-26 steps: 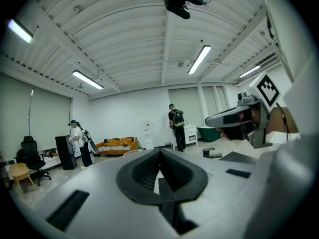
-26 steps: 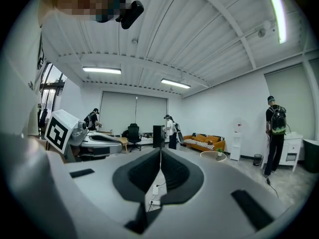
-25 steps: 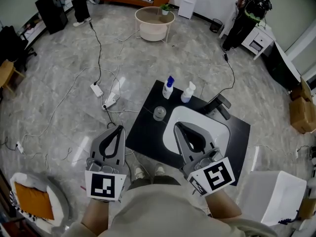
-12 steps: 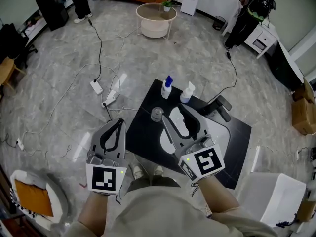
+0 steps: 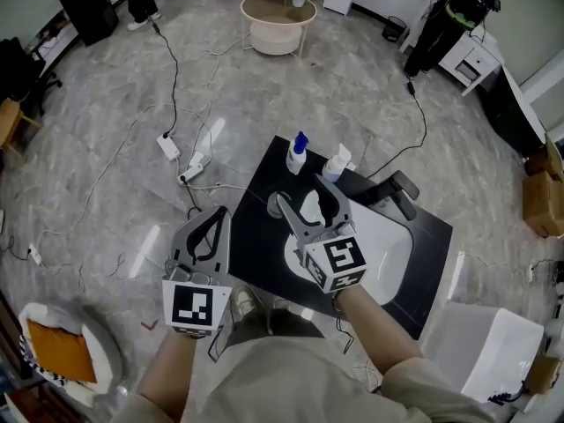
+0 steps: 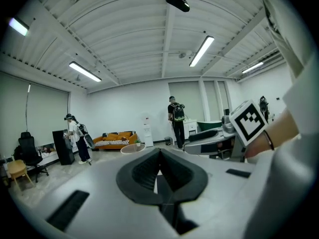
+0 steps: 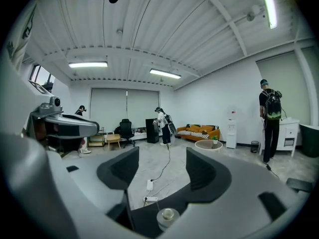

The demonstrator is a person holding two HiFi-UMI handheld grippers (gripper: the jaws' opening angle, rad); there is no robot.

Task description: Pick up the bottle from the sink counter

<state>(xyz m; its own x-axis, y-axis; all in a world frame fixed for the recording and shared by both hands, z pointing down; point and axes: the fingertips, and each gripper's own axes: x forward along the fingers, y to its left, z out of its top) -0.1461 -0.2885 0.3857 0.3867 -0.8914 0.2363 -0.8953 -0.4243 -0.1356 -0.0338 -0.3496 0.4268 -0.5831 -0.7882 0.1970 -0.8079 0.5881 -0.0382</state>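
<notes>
Both my forearms reach forward from the bottom of the head view, with the grippers pointing away from me and dipped just a little. The right gripper (image 5: 304,192) is out over the black sink counter (image 5: 261,236), at the left edge of the oval white basin (image 5: 392,245). Its jaws have just been opening and now stand well apart, pads touching nothing. A small clear round jar (image 7: 167,218) shows low in the gap between them. The left gripper (image 5: 214,211) hangs off the counter's left side over the grey marble floor (image 5: 106,148), jaws pressed together with nothing in them. The white bottle with a blue cap (image 5: 299,154) stands upright at the counter's far edge, just beside a white spray bottle (image 5: 336,162), both beyond the right gripper's tips.
</notes>
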